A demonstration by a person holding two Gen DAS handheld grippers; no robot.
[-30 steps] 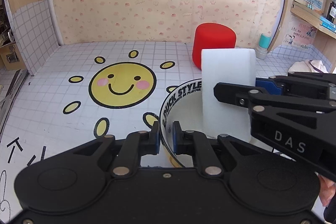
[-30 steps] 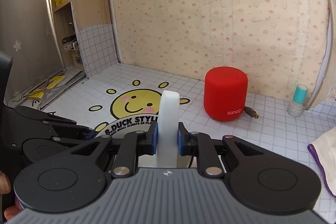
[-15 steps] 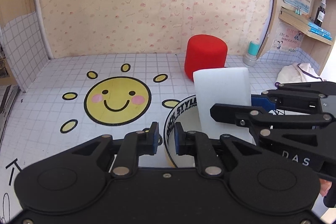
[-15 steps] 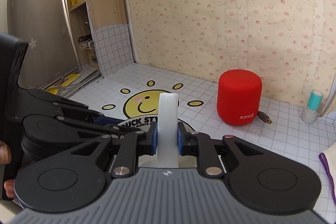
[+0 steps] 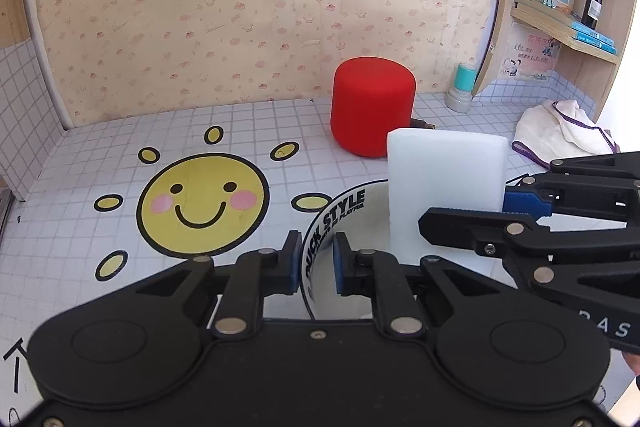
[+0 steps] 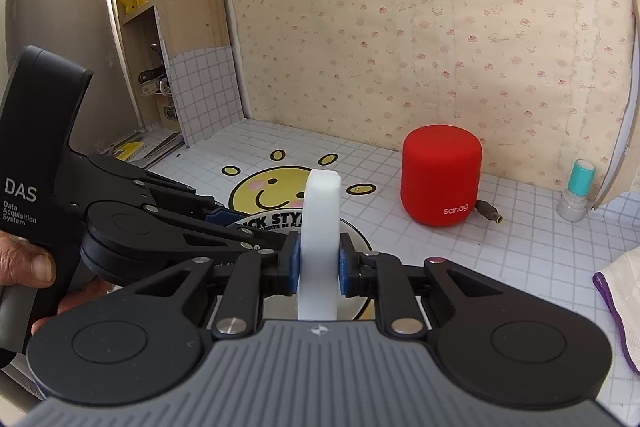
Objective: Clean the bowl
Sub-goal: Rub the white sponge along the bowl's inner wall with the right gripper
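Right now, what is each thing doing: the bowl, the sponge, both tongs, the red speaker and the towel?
Bowl: rim pinched by the left tongs.
White sponge: upright, clamped, dipping into the bowl.
Left tongs: shut on the bowl's rim.
Right tongs: shut on the sponge.
Red speaker: standing upright, untouched.
Towel: crumpled, lying aside.

Red speaker (image 5: 372,107) behind bowl (image 5: 340,211); open tabletop (image 5: 100,155) leftward.

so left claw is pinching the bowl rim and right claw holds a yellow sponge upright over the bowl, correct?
Not quite: the sponge is white, not yellow, as the right wrist view shows. The rest stands: left claw pinches the bowl rim, and right claw holds the sponge upright over the bowl.
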